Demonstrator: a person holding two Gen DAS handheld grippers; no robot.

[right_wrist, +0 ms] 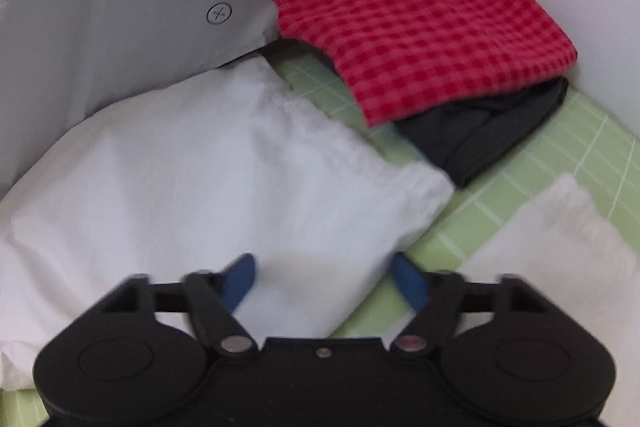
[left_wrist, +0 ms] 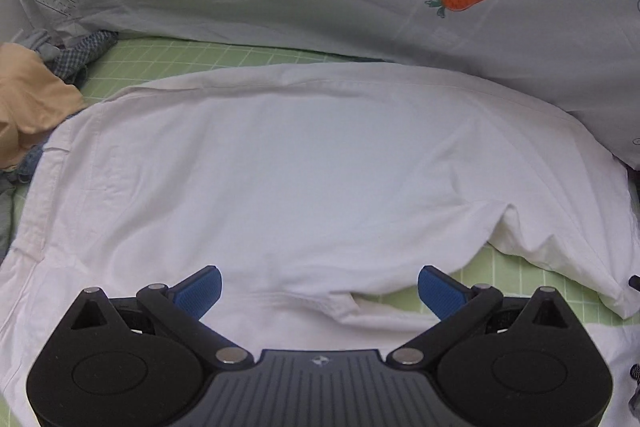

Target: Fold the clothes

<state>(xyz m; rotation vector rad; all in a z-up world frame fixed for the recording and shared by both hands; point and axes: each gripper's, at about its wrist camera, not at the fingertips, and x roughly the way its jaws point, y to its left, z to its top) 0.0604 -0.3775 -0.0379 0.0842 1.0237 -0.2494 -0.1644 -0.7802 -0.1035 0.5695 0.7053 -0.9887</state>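
Observation:
A white shirt (left_wrist: 304, 167) lies spread flat on the green grid mat (left_wrist: 224, 57) and fills most of the left wrist view. My left gripper (left_wrist: 320, 291) hovers over its near edge, where the cloth is rumpled. Its blue pads (left_wrist: 200, 291) stand wide apart and hold nothing. In the right wrist view, a white part of the shirt (right_wrist: 208, 179) lies on the mat (right_wrist: 560, 155), with another white piece (right_wrist: 560, 227) at the lower right. My right gripper (right_wrist: 324, 287) is above the white cloth's corner, jaws apart, and neither pad presses on it.
Pale grey bedding with a carrot print (left_wrist: 460, 3) rises behind the shirt. A pile of beige (left_wrist: 28, 99) and blue checked clothes (left_wrist: 84, 51) lies at the left. A folded red checked cloth (right_wrist: 424, 35) rests on a folded black one (right_wrist: 488, 135) at the far right.

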